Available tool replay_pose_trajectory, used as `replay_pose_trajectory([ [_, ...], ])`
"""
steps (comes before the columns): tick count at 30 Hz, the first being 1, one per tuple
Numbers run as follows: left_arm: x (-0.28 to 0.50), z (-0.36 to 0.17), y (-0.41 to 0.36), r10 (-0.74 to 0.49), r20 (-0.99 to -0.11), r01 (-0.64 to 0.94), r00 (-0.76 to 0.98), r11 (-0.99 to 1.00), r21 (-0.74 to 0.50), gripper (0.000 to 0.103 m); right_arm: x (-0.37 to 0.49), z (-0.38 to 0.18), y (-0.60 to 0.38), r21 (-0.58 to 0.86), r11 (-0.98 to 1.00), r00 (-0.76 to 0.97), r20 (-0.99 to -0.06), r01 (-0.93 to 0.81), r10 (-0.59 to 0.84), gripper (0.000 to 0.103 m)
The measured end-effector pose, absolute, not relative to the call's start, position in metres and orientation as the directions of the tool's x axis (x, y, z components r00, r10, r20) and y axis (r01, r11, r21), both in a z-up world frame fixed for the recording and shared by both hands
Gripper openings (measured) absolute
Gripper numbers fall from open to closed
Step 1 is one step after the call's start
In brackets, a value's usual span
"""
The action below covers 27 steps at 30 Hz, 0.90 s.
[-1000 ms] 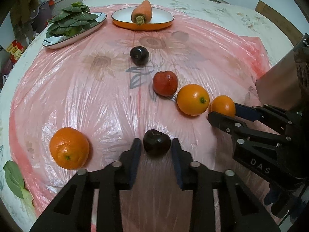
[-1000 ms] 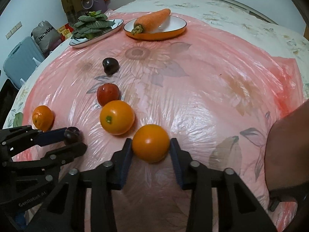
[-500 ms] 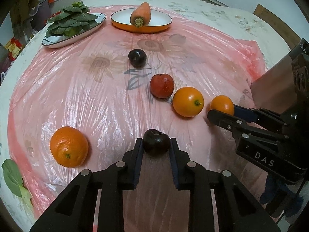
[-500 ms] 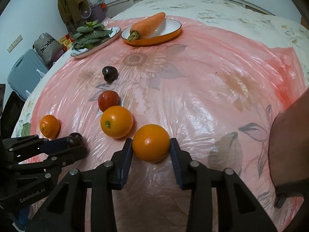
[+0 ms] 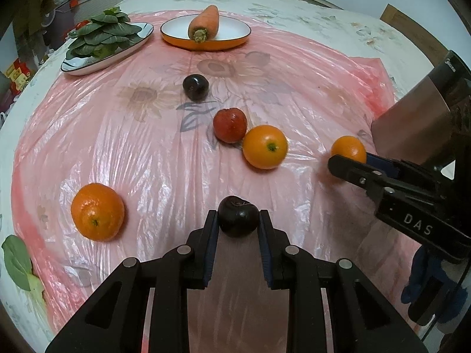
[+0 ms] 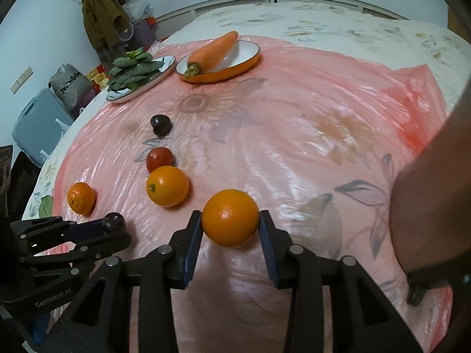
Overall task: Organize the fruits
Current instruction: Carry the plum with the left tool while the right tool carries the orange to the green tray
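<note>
Left tool (image 5: 238, 223) pinches a smooth, firm plum (image 5: 238, 220) across its middle; right tool (image 6: 230, 226) clamps a round, slippery orange (image 6: 230, 217), both near the tomato (image 5: 230, 125).

On the table lies a plastic sheet (image 5: 117, 135), and all the fruits are on it or over it. At the far edge of the sheet stand two dishes side by side: the plate of leafy greens (image 5: 103, 41) at the left, the dish (image 5: 232, 33) with a carrot (image 5: 204, 23) in it at the right. Nearer than the dishes lies a plum (image 5: 195, 87), and nearer again a tomato (image 5: 230, 125) touching an orange (image 5: 264, 146), which is at its right. Far at the left, alone, lies a second orange (image 5: 97, 211). At the near side the left gripper (image 5: 238, 223) has a second plum (image 5: 238, 220) between its fingers; at the right of it the right gripper (image 6: 230, 223) has a third orange (image 6: 230, 217).
</note>
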<state>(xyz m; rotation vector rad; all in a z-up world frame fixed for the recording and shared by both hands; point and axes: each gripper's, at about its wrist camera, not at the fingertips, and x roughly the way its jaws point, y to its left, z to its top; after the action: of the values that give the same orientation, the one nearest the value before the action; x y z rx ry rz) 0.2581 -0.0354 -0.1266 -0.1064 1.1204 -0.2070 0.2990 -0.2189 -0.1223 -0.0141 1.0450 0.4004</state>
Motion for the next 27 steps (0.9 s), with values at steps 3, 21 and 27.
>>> replay_pose_trajectory([
  [3,0.253,-0.123,-0.04,-0.222,-0.88,0.125,0.419,0.975,-0.186,0.022,0.289,-0.118,-0.227,0.174,0.93,0.441,-0.842,-0.323,0.311,0.048],
  [21,0.216,-0.104,-0.108,-0.273,-0.889,0.289,0.368,0.942,-0.17,0.022,0.203,-0.104,-0.295,0.203,0.951,0.419,-0.862,-0.233,0.287,0.048],
  [27,0.202,-0.097,-0.157,-0.311,-0.889,0.388,0.335,0.906,-0.171,0.022,0.187,-0.087,-0.342,0.192,0.971,0.46,-0.856,-0.145,0.238,0.048],
])
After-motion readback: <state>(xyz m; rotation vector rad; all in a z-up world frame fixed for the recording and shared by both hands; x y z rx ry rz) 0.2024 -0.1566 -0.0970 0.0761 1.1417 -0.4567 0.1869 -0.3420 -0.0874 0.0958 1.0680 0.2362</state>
